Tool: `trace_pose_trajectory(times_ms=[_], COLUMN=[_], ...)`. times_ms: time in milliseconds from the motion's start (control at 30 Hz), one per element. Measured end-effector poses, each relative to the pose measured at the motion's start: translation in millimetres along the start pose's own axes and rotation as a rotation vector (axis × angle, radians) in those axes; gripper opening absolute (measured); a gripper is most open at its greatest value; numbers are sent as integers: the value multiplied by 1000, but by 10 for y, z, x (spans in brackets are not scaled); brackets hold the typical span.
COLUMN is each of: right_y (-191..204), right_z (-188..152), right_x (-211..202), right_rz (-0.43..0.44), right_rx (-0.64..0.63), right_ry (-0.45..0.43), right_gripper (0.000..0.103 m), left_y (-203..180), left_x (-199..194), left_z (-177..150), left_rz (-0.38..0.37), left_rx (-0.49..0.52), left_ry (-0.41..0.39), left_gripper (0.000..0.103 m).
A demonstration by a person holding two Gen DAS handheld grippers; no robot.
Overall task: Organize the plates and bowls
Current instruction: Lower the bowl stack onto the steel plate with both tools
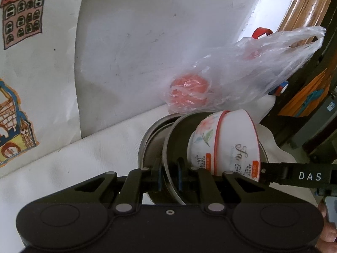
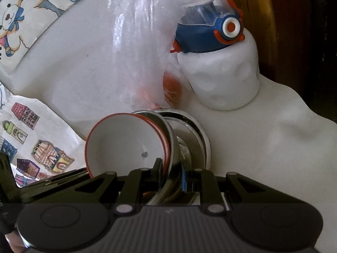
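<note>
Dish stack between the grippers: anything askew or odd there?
Yes. The white red-rimmed bowls lie tipped on their side inside the steel bowl that both grippers pinch by the rim, and could slide out. A plastic bag of red fruit hangs right behind.

Shiny metal bowl [image 1: 168, 147] (crinkly plastic bag [image 1: 242, 71]).
</note>
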State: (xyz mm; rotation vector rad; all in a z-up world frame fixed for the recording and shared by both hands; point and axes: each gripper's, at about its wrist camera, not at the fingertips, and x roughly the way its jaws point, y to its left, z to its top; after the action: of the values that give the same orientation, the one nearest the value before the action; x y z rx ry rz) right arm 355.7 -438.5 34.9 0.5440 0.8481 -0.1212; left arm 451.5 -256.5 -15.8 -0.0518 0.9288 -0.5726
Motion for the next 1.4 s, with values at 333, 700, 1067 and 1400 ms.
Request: trace_pose_trajectory(times_ms=[333, 700, 1067, 1400], right_y=[-52, -28, 17, 117], right_z=[-15, -33, -58, -156], right_x=[92, 100, 68, 44], right_rz=[4, -4, -22, -69], right_rx=[-5, -11, -59, -127], right_ry=[-6, -7, -28, -93], right_gripper=[20, 20, 20, 22], left_y=[-41, -49, -16, -43], left_x=[52, 21, 16, -100], left_z=[6, -6, -7, -50], left_rz=[21, 33, 22, 40], left_rx=[23, 34, 37, 63], left_ry=[-39, -59, -60, -98], left_gripper=[12, 11, 13, 16])
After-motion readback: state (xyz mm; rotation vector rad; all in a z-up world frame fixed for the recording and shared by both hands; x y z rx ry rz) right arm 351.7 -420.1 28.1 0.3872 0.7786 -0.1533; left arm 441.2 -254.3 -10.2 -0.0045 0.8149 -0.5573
